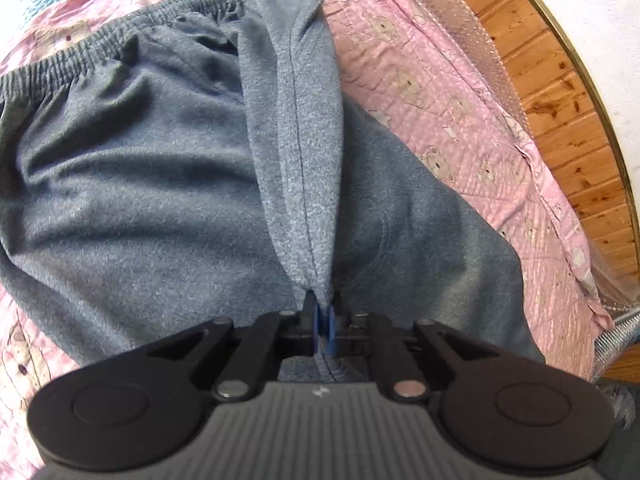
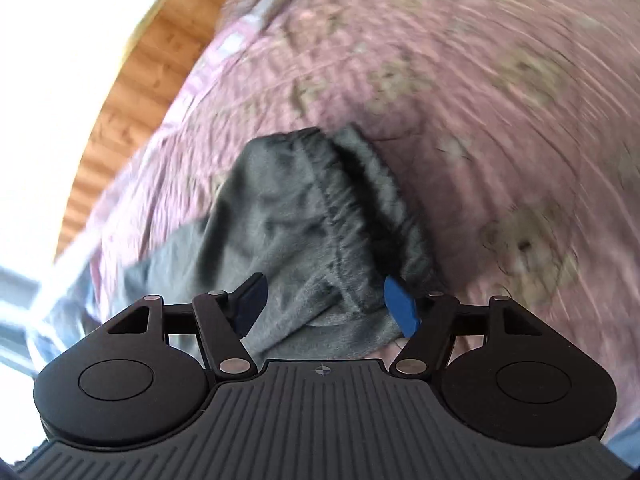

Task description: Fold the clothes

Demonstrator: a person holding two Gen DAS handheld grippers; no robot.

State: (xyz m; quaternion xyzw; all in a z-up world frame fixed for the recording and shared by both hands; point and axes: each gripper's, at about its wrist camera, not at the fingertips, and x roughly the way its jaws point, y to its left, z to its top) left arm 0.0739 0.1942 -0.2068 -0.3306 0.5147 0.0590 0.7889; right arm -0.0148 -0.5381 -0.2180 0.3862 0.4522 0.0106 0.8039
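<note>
Grey fleece trousers (image 1: 132, 184) lie on a pink bedsheet with teddy bears (image 1: 432, 80), the elastic waistband at the top left. My left gripper (image 1: 322, 324) is shut on a fold of the trousers' fabric, which rises as a taut ridge (image 1: 296, 120) from the jaws toward the waistband. In the blurred right wrist view, my right gripper (image 2: 326, 306) is open, its blue pads (image 2: 400, 304) spread on either side of a bunched end of the trousers (image 2: 304, 216). The fabric lies between the fingers, not clamped.
A wooden panelled bed frame (image 1: 560, 92) borders the sheet on the right, with a white wall (image 1: 600, 8) beyond. It also shows in the right wrist view (image 2: 132, 100) at the left. Bubble wrap (image 1: 480, 28) lines the sheet's edge.
</note>
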